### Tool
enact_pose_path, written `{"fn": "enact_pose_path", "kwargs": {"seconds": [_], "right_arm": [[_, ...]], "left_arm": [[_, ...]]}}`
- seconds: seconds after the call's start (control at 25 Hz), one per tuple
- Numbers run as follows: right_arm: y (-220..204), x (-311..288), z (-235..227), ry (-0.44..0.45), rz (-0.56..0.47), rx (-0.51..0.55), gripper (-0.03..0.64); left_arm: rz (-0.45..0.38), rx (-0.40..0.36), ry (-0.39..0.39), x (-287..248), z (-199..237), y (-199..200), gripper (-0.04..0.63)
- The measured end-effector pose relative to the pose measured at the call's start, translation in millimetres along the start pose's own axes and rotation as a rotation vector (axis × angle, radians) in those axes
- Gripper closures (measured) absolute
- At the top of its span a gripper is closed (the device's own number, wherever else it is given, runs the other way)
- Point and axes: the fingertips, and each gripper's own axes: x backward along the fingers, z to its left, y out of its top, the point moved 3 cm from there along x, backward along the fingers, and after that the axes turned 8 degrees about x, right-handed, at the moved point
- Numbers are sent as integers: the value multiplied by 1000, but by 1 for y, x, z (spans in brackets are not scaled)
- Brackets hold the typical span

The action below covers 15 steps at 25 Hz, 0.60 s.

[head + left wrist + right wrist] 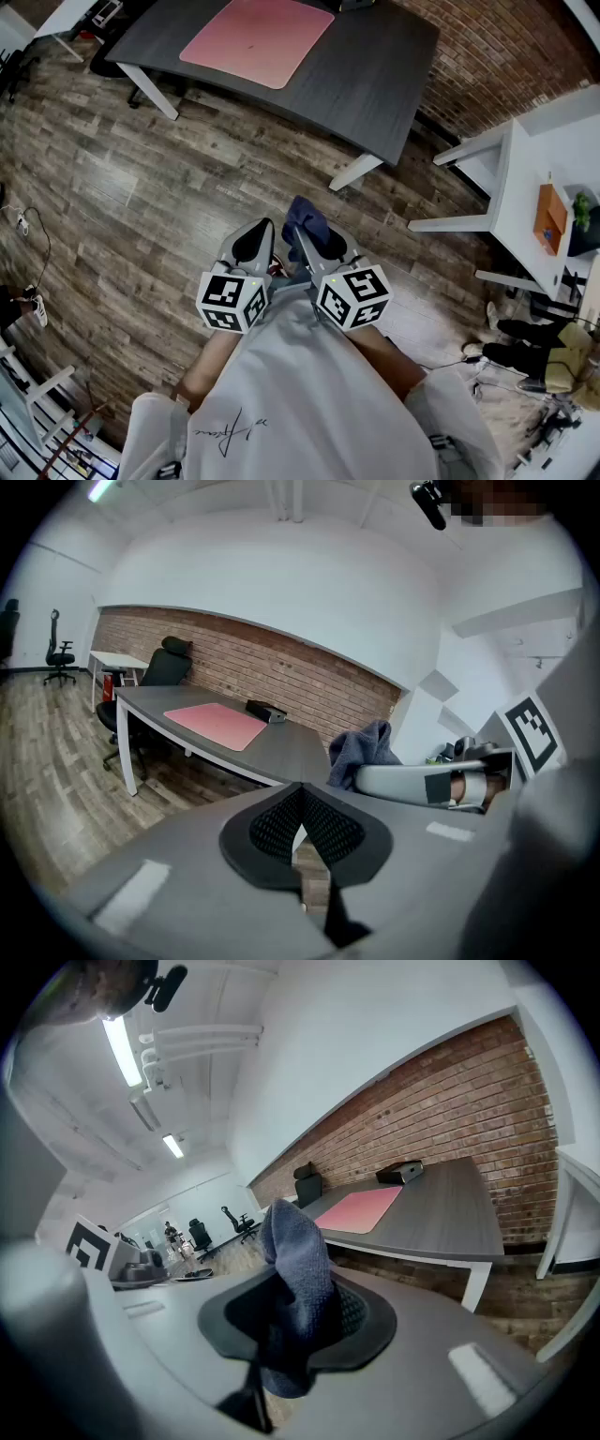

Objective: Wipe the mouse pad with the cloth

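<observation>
Both side by side: right hand-held gripper (281,1335) pinching cloth (295,1269); left hand-held gripper (300,832) pressed together; mouse pad (258,39) well apart on surface (375,70).

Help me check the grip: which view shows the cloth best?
The right gripper view: the blue cloth fills its centre, pinched in the right claw. The head view shows only a small bundle from above; the left gripper view catches it off to the side, grip hidden.

White shirt (309,403); grey claws (261,232) (302,242); checkered cubes (232,300) (354,296)
</observation>
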Motion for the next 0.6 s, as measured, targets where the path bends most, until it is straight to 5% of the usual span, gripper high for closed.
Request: {"fn": "enact_pose_path", "kwargs": {"seconds": [0.6], "right_arm": [[-6,-18,31,49,12,11,521]], "left_arm": [[-43,39,38,29,31,5,594]]}}
